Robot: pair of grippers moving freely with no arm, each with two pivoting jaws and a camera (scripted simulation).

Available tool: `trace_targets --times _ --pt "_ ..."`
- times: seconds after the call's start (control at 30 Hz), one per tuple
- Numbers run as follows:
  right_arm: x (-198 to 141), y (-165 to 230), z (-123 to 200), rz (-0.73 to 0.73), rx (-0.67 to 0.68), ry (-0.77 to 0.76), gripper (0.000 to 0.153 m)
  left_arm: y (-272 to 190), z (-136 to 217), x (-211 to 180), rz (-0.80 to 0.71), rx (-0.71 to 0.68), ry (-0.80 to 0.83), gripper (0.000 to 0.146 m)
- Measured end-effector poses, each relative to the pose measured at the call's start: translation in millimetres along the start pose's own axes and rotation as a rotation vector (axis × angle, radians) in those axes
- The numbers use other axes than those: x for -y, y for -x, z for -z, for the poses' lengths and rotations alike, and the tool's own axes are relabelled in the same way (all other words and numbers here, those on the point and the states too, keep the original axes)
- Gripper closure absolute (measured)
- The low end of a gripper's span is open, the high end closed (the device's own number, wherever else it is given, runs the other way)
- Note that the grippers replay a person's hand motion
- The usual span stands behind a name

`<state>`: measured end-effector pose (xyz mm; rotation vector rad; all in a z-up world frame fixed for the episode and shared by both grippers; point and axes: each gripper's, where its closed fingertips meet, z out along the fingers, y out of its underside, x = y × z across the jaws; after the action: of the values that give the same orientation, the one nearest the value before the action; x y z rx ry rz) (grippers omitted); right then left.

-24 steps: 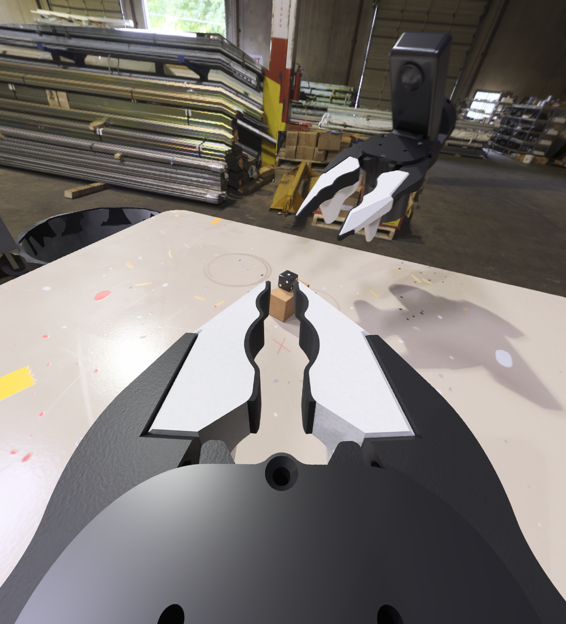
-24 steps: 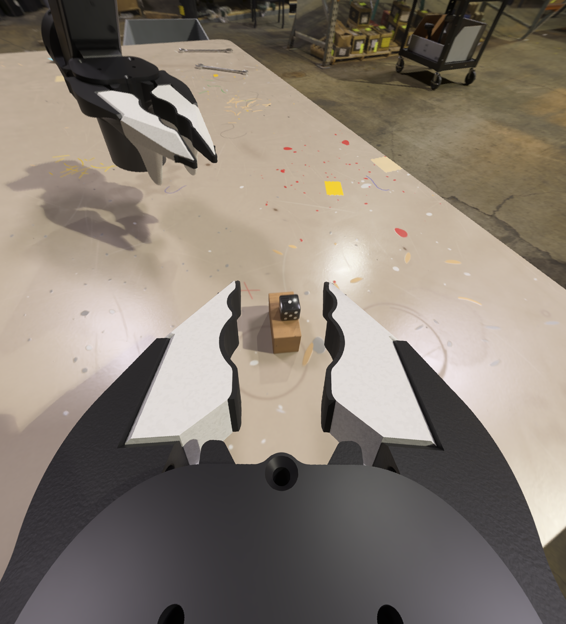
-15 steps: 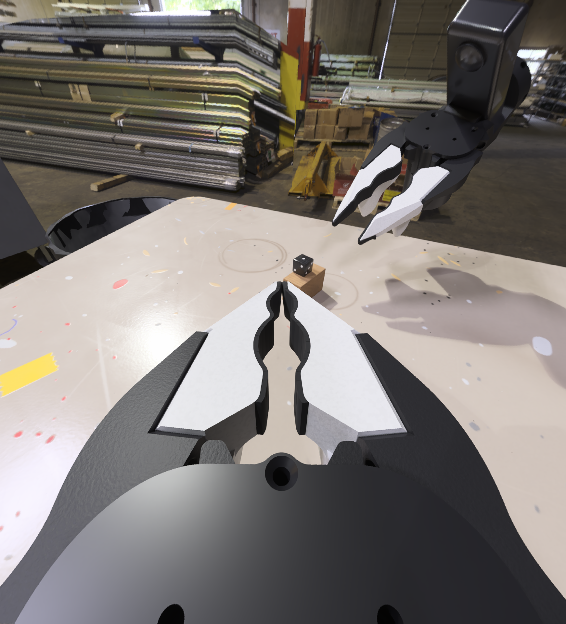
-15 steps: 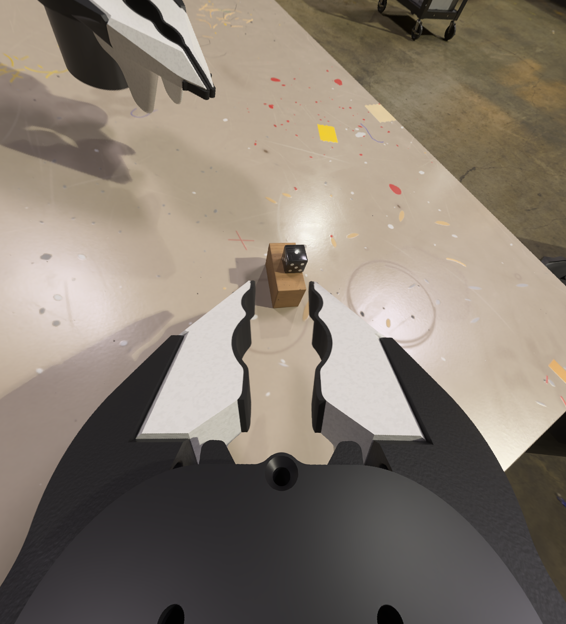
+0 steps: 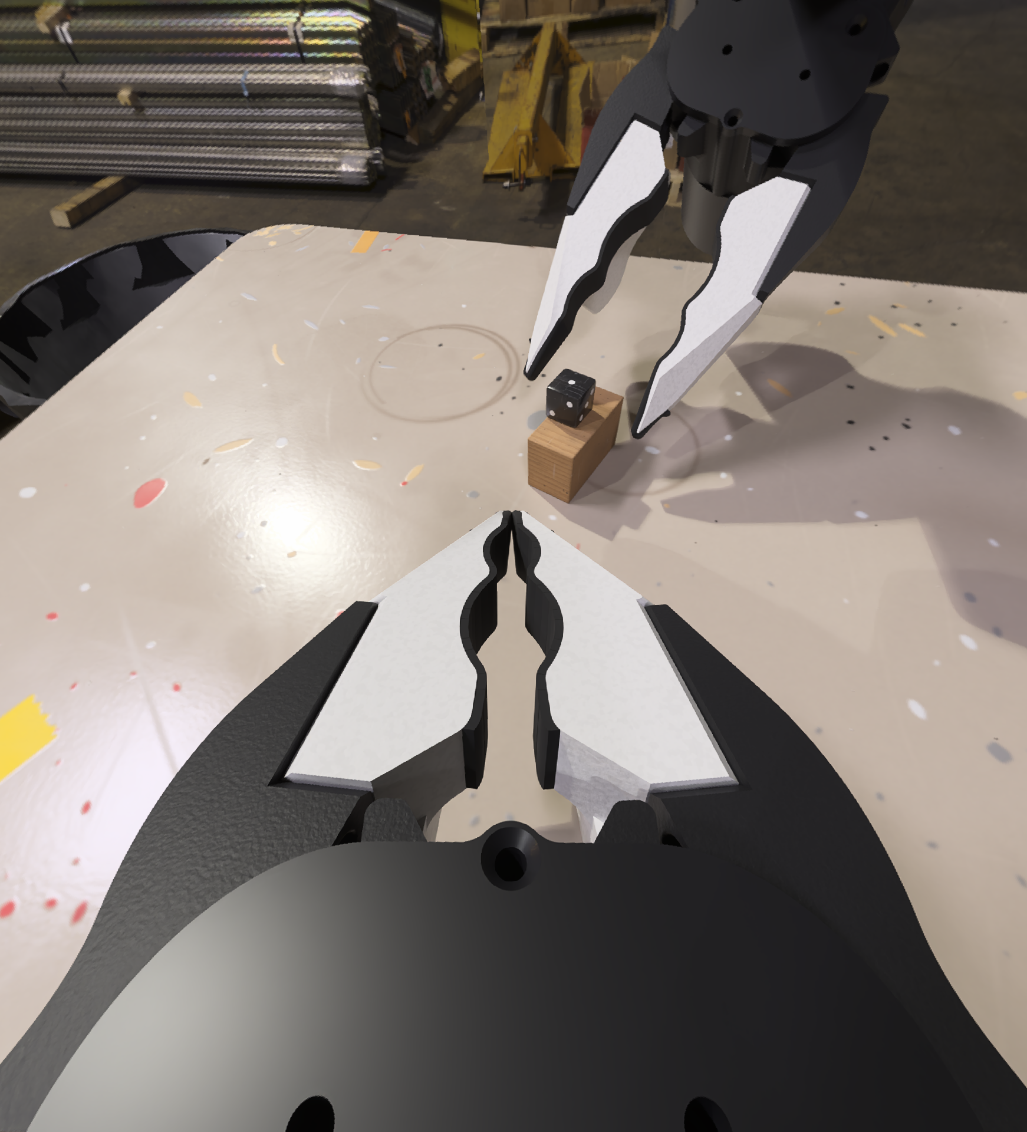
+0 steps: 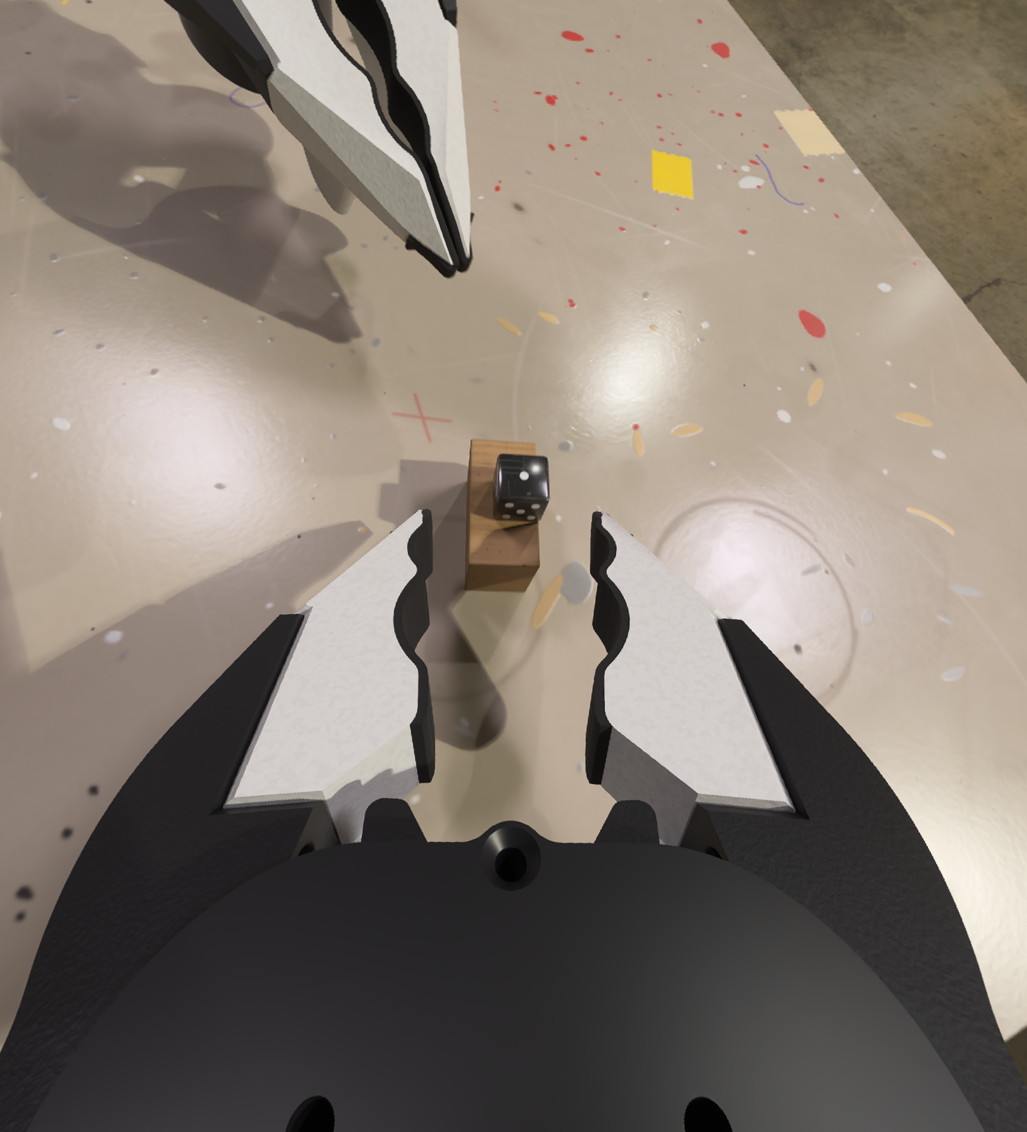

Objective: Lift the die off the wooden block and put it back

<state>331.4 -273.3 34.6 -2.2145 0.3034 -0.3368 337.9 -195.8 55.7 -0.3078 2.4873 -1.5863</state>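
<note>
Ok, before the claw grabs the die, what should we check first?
1. Die sits on the block: ok.
2. Right gripper open: ok.
3. Gap wider than the die: ok.
4. Fingertips level with the die: not ok, they look short of it.
5. Left gripper shut and clear of the block: ok.
6. Block upright on the table: ok.
</note>
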Motion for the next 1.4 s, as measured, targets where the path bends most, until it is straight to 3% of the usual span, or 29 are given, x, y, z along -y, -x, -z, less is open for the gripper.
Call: trace_targets --times 0.1,0.23,0.3,0.87,1.4 --pt "4 -2 -6 0.011 0.007 -0.002 0.103 2 -5 2 -0.031 -0.002 0.009 0.146" --pt "8 -3 -10 0.013 0.016 0.001 0.13 0 -11 5 -0.066 -0.014 0.009 0.146" --pt "9 -4 -10 0.014 0.018 0.006 0.135 -1 -11 6 -0.084 -0.011 0.007 0.146" --pt "28 -1 1 0.065 -0.028 0.107 0.136 -2 -2 11 -0.081 0.029 0.007 0.146" --pt "27 0 3 0.142 -0.002 0.097 0.136 -12 0 15 -0.067 -0.067 -0.031 0.146"
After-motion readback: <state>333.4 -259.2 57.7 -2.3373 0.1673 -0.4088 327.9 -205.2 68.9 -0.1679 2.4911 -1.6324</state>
